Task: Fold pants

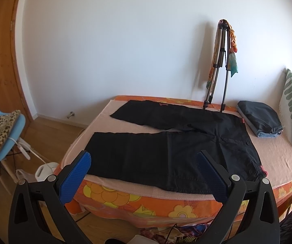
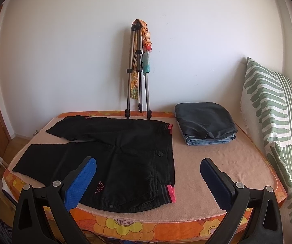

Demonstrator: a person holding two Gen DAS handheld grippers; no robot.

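Black pants (image 1: 166,148) lie spread flat on the bed, legs apart and pointing left, waistband with pink trim to the right (image 2: 169,191). They also show in the right wrist view (image 2: 113,154). My left gripper (image 1: 144,158) is open and empty, held in front of the bed's near edge over the near leg. My right gripper (image 2: 148,165) is open and empty, held above the near edge by the waistband.
The bed (image 2: 217,174) has a pink sheet over an orange flowered mattress (image 1: 146,203). Folded dark clothes (image 2: 205,122) are stacked at the back right. A tripod (image 2: 137,71) leans on the wall. A striped pillow (image 2: 272,109) stands at right. A blue chair (image 1: 3,140) stands at left.
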